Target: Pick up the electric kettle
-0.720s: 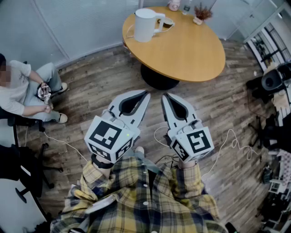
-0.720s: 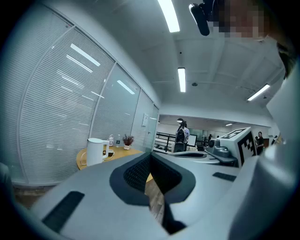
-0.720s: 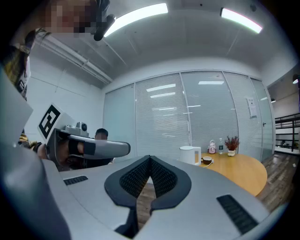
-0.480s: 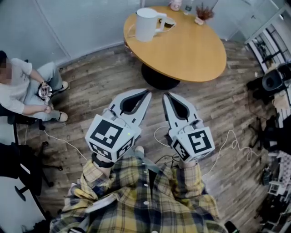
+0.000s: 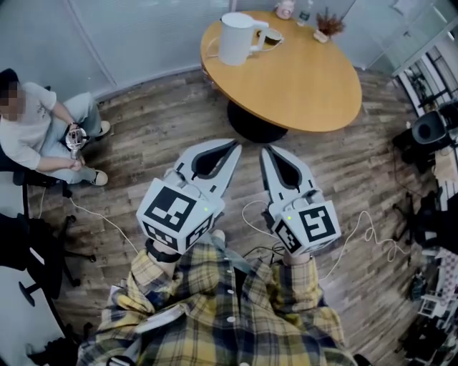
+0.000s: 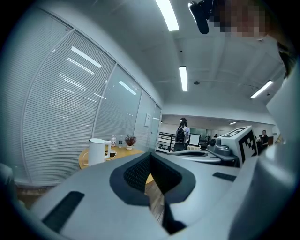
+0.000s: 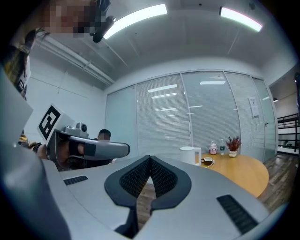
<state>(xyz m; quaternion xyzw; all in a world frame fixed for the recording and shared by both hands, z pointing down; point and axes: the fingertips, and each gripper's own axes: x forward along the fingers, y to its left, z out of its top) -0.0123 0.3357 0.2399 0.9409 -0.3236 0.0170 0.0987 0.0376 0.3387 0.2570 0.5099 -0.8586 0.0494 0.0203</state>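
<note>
**Shifted Rightward, Kettle Unreached**

Slid slightly toward upper right of the head view since earlier: electric kettle [image 5: 237, 39], upright at upper centre on the round desk [image 5: 315, 78]. Hardly budged at frame centre: left gripper [image 5: 232, 149] and right gripper [image 5: 265, 151], closed tight, empty, level, likely carried forward for the approach, well apart from it.

Head view steeply down, 2 gripper views level, all sharing far table [image 5: 308, 78], electric kettle [image 5: 236, 39]

Small items [image 5: 286, 8] past the electric kettle [image 5: 238, 38], at the worktop's [image 5: 308, 78] far edge, are cut off and too small to tell.
</note>
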